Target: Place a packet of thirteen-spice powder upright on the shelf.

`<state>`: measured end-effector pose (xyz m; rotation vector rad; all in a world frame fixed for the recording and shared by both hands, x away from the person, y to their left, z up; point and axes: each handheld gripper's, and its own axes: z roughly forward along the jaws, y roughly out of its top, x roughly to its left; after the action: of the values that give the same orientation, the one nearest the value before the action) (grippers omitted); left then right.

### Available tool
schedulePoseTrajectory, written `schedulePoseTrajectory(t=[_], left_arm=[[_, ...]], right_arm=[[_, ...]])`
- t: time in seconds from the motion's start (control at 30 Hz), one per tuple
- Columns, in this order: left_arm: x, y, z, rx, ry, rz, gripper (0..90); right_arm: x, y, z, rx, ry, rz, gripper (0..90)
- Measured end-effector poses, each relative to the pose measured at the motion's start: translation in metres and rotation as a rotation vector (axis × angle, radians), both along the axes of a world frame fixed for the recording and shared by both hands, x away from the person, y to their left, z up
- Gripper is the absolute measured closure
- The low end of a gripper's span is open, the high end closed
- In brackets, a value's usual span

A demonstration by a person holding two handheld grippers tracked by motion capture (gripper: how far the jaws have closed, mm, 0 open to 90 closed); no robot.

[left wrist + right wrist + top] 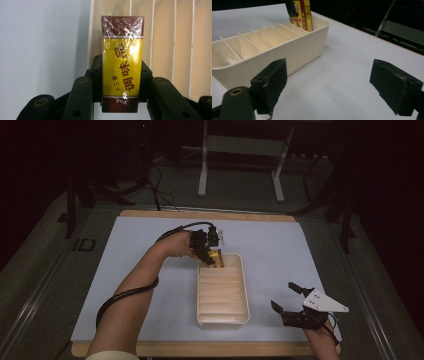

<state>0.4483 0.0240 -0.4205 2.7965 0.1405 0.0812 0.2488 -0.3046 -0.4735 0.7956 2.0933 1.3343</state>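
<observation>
Because the right tool [292, 301] has nothing to carry, it rests near the table's [280, 245] front right corner with its jaws spread wide and empty, clear of the work; in the right gripper view they frame bare tabletop, the tray off to one side. It looks parked there so the other hand has free room.

Further in, about midway across the table, the cream divided tray [244, 285] lies with its long sides running from the front edge toward the back edge. Thin ribs cut it into a row of narrow slots, each apparently meant to take one slim packet standing on edge. The slots nearer the front edge look empty.

At the tray's far end, the left tool [210, 259] is pinching the seasoning box [122, 66], a yellow and dark red carton wrapped in shiny film. The jaws press on its two narrow sides, which keeps the broad printed face free and the box upright, so it can slide down between the ribs. In the right gripper view the box [302, 13] stands upright in the slot by the far end wall; whether its lower end has touched the tray floor cannot be told.
</observation>
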Motion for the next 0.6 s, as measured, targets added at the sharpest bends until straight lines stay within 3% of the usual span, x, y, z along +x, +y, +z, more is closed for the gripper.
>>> schedulePoseTrajectory(t=[0.1, 0.27, 0.47, 0.6], left_arm=[[0.001, -0.003, 0.001, 0.016, 0.002, -0.001, 67.8], [0.003, -0.005, 0.001, 0.003, 0.015, 0.021, 67.5], [0.002, -0.008, 0.0, -0.051, -0.001, 0.036, 64.6], [0.003, -0.011, 0.004, -0.088, 0.003, 0.034, 57.2]], right_arm=[[0.0, 0.0, 0.0, 0.0, 0.0, -0.001, 14.5], [-0.001, -0.001, 0.001, 0.004, -0.004, 0.0, 14.4], [-0.001, -0.001, 0.001, 0.005, -0.002, 0.001, 14.4], [0.0, -0.001, 0.0, 0.005, 0.004, 0.0, 14.5]])
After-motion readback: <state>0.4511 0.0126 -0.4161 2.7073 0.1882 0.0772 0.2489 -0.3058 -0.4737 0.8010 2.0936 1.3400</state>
